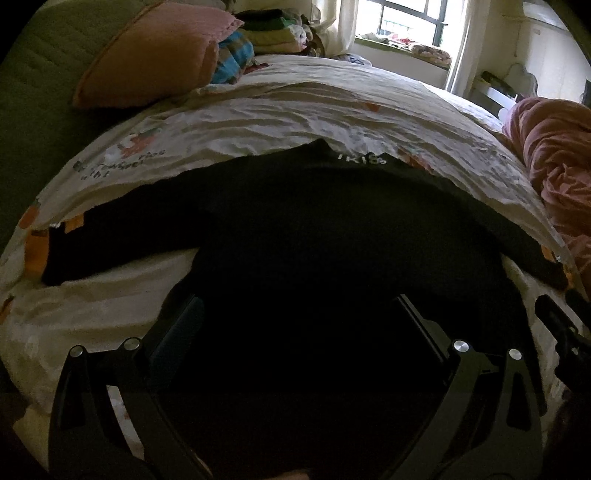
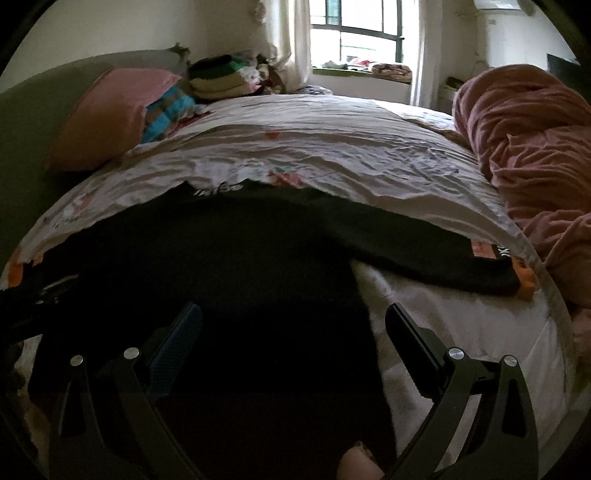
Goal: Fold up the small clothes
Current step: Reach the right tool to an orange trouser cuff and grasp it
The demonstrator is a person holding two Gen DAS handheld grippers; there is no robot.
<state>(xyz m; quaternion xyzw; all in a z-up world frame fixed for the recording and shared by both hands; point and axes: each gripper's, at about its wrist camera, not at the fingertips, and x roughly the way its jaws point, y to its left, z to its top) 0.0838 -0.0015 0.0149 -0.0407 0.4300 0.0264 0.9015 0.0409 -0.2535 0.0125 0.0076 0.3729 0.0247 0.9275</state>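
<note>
A black long-sleeved top point(image 1: 314, 229) lies spread flat on the white printed bed cover point(image 1: 258, 122), sleeves out to both sides, white lettering at its collar point(image 1: 364, 159). My left gripper point(image 1: 299, 306) hovers open over the lower body of the top, nothing between its fingers. In the right wrist view the same top point(image 2: 221, 258) fills the lower left, its right sleeve point(image 2: 443, 266) stretched toward the bed's edge. My right gripper point(image 2: 293, 314) is open above the top's right hem edge. The right gripper shows at the far right of the left view point(image 1: 561, 325).
A pink pillow point(image 1: 155, 51) and a checked blue cloth point(image 1: 232, 59) lie at the head of the bed beside a stack of folded clothes point(image 2: 225, 77). A bunched pink blanket point(image 2: 528, 155) fills the right side. A window point(image 2: 354, 33) is behind.
</note>
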